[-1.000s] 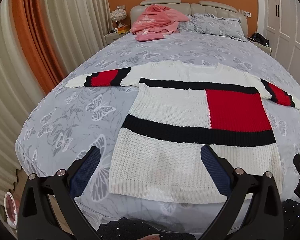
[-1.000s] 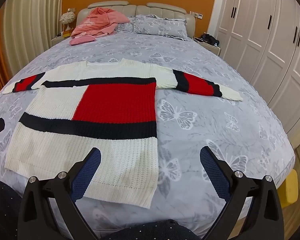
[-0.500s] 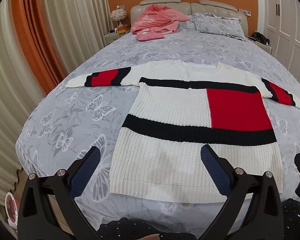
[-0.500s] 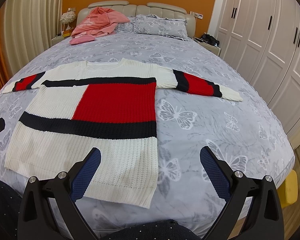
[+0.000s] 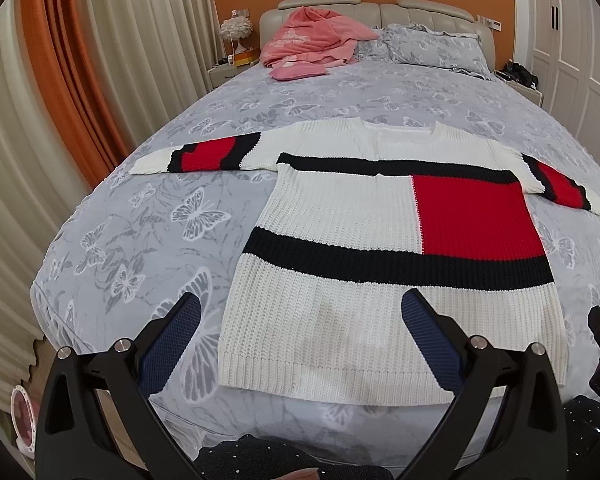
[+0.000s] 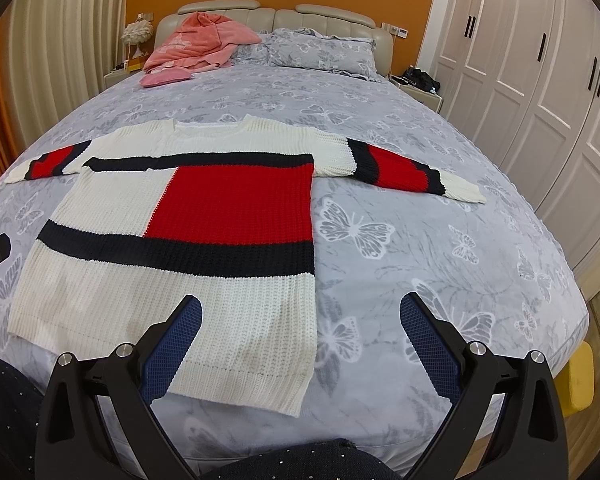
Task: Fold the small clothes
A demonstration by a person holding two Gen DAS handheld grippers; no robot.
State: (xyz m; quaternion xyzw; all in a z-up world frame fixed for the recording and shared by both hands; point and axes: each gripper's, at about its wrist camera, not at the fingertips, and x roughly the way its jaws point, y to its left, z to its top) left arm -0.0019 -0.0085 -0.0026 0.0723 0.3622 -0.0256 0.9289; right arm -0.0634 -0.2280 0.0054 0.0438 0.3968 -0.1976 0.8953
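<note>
Your left tongs (image 5: 300, 340) and right tongs (image 6: 300, 340) both stand spread wide with nothing between their blue pads, hovering above the near edge of the bed (image 5: 120, 248). You have the bed, in a grey butterfly-print cover, filling both views. On it the sweater (image 5: 340, 272) lies flat, front up, sleeves stretched out toward 9 and 3 o'clock, neck toward 12, hem toward 6. From the left wrist view its hem sits between the pads; from the right wrist view its body lies at 10 o'clock (image 6: 188, 240). Far off at 12 o'clock a pink blanket (image 5: 312, 44) is heaped against the headboard, with a grey pillow (image 5: 432, 48) beside it at its 3 o'clock.
</note>
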